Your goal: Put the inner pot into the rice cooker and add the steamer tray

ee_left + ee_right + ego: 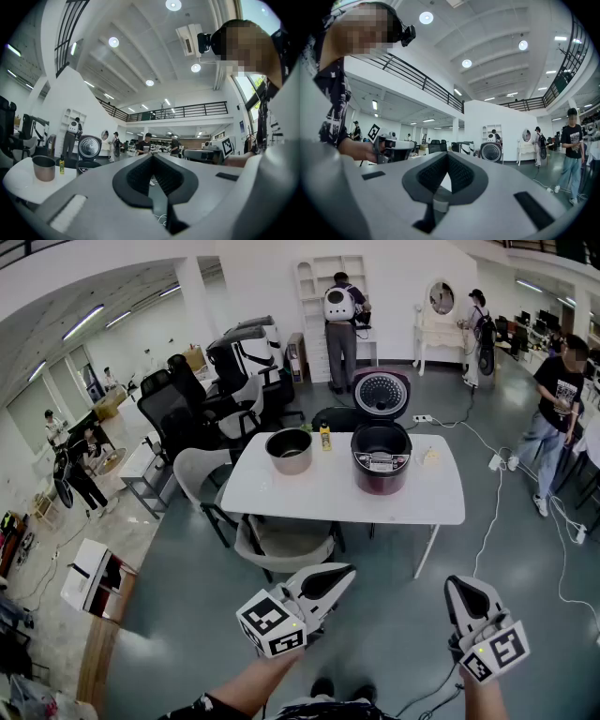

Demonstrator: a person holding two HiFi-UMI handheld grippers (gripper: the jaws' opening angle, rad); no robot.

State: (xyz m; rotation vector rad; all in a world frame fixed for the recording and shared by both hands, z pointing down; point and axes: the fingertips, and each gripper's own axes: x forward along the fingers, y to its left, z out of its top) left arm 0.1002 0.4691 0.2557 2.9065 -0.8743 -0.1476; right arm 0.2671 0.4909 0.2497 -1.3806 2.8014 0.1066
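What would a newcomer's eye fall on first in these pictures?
The dark rice cooker stands with its lid up on the white table. The metal inner pot sits apart to its left. Nearer the camera, the left gripper and right gripper are both shut and empty, short of the table.

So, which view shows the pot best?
The head view: it looks down on the pot, so its whole rim and inside show, on the table left of the cooker. The left gripper view shows the pot small, from the side. The right gripper view does not show it.
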